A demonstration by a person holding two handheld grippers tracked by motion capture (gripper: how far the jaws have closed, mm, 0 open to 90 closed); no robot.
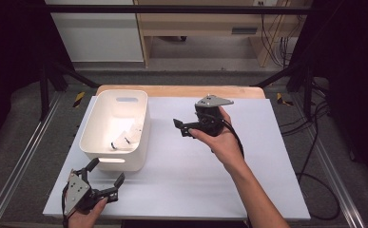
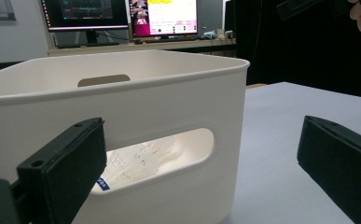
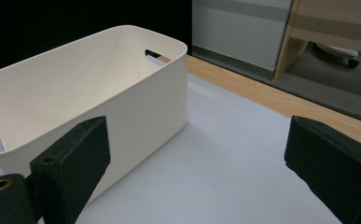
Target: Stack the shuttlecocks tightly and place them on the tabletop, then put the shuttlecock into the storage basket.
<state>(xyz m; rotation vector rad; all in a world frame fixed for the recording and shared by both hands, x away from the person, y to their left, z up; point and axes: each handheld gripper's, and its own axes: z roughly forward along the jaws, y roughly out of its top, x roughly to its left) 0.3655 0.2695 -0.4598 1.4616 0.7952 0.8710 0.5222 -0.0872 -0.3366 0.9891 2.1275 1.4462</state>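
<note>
Shuttlecocks (image 1: 124, 138) inside white bin (image 1: 92, 124); both grippers' fingers wide, empty, beside bin.

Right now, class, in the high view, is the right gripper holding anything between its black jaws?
No: the right gripper hangs open above the white table sheet, beside the white plastic bin, with nothing between its jaws.

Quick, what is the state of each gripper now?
Left gripper: open, holding nothing.
Right gripper: open, holding nothing, beside the white bin.

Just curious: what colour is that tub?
White tub, clearest in the right gripper view.
</note>
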